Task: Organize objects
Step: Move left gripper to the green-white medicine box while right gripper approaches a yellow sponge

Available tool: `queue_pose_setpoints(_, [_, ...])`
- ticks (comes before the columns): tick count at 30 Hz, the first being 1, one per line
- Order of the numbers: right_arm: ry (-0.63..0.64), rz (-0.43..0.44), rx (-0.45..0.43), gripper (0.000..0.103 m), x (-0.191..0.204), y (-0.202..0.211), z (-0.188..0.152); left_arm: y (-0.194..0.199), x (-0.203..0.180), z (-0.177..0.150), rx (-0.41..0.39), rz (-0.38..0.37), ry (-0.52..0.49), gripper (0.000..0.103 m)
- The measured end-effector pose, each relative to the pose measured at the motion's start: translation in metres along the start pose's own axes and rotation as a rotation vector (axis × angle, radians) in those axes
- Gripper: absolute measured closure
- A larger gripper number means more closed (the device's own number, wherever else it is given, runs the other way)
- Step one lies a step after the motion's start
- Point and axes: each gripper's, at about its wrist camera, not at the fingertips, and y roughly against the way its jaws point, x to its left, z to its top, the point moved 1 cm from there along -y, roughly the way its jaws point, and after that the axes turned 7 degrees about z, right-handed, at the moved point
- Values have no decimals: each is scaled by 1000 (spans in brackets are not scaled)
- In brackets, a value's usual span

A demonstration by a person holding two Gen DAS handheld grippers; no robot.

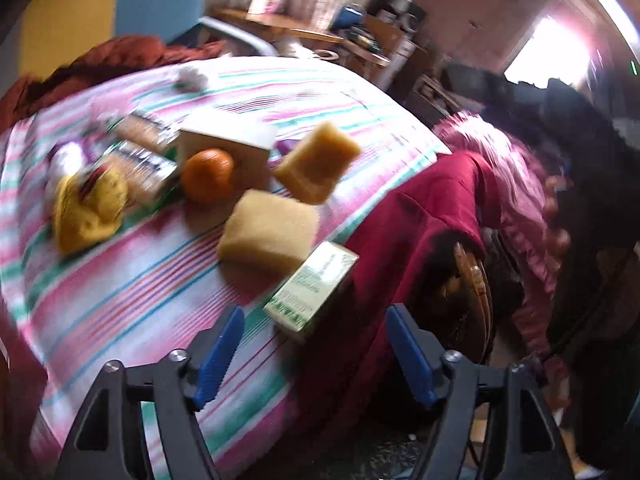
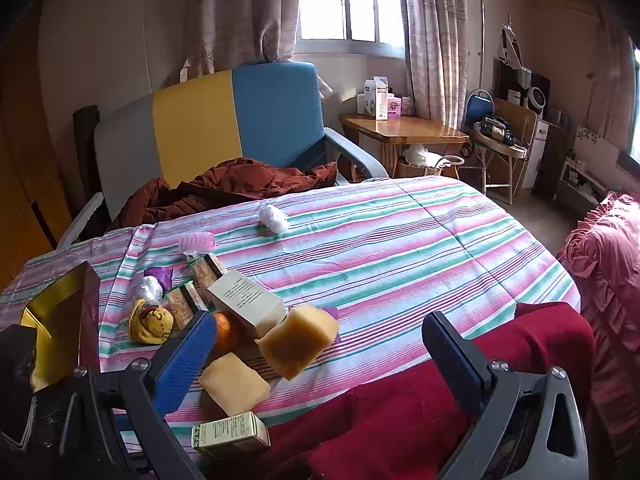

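A bed under a pink, green and white striped cover [image 2: 400, 240] fills both wrist views, with a dark red cloth [image 2: 420, 400] draped over its near edge and a brown quilted jacket [image 2: 232, 188] heaped at the far side before a grey, yellow and blue chair back [image 2: 240, 120]. A gold-lined open box [image 2: 52, 316] stands at the cover's left edge. The clutter sits bunched on the near left part of the cover: a beige carton [image 2: 244, 300] lying on its side, two yellow sponge blocks [image 2: 298, 340] [image 2: 234, 384] just in front of it, an orange [image 1: 207, 176] touching the carton, a yellow cartoon-faced plush [image 2: 151, 322] to the left, and a small green-printed box [image 2: 230, 432] nearest the cameras, by the red cloth. The left gripper [image 1: 316, 356] hangs over the bed's edge, blue pads spread wide and bare; the right gripper [image 2: 324, 360] likewise gapes with nothing between its fingers
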Motion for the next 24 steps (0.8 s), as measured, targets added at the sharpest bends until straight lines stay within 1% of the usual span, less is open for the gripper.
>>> queue_pose_setpoints(1, [1, 5, 1, 0, -1, -1, 0, -7, -4, 1, 24, 7, -25, 27])
queue_pose_setpoints(3, [6, 9, 8, 0, -3, -1, -1, -18, -1, 3, 54, -3, -16, 27])
queue_pose_setpoints(4, [8, 10, 12, 0, -4, -1, -2, -22, 2, 4, 69, -10, 11, 27])
queue_pose_setpoints(6, [10, 8, 14, 0, -6, -2, -5, -25, 9, 5, 86, -46, 80, 25])
queue_pose_setpoints(7, [12, 4, 15, 0, -8, -1, -7, -27, 13, 6, 96, -80, 131, 21])
queue_pose_setpoints(8, [14, 1, 17, 0, -10, -2, -8, -29, 17, 5, 108, -100, 183, 20])
queue_pose_setpoints(9, [15, -1, 19, 0, -12, -2, -8, -30, 20, 5, 113, -102, 223, 20])
queue_pose_setpoints(12, [12, -7, 26, 0, -17, -5, -9, -32, 23, 4, 119, -115, 294, 18])
queue_pose_setpoints(13, [10, -9, 28, 0, -18, -6, -10, -30, 21, 5, 106, -107, 300, 17])
queue_pose_setpoints(14, [6, -9, 30, 0, -19, -7, -10, -26, 16, 7, 80, -79, 261, 15])
queue_pose_setpoints(15, [2, -9, 34, 0, -20, -9, -11, -24, 8, 9, 61, -38, 201, 14])
queue_pose_setpoints(16, [-1, -9, 38, 0, -21, -10, -11, -24, 3, 11, 52, -10, 158, 14])
queue_pose_setpoints(18, [-1, -6, 43, 0, -21, -10, -13, -30, 0, 9, 74, -5, 105, 14])
queue_pose_setpoints(21, [2, -5, 45, 0, -21, -10, -14, -43, 4, 3, 117, 3, 71, 14])
queue_pose_setpoints(22, [-1, -5, 47, 0, -22, -11, -14, -48, 6, 2, 136, -8, 72, 14])
queue_pose_setpoints(24, [-4, -6, 53, 0, -24, -12, -14, -53, 12, 0, 140, -19, 94, 14])
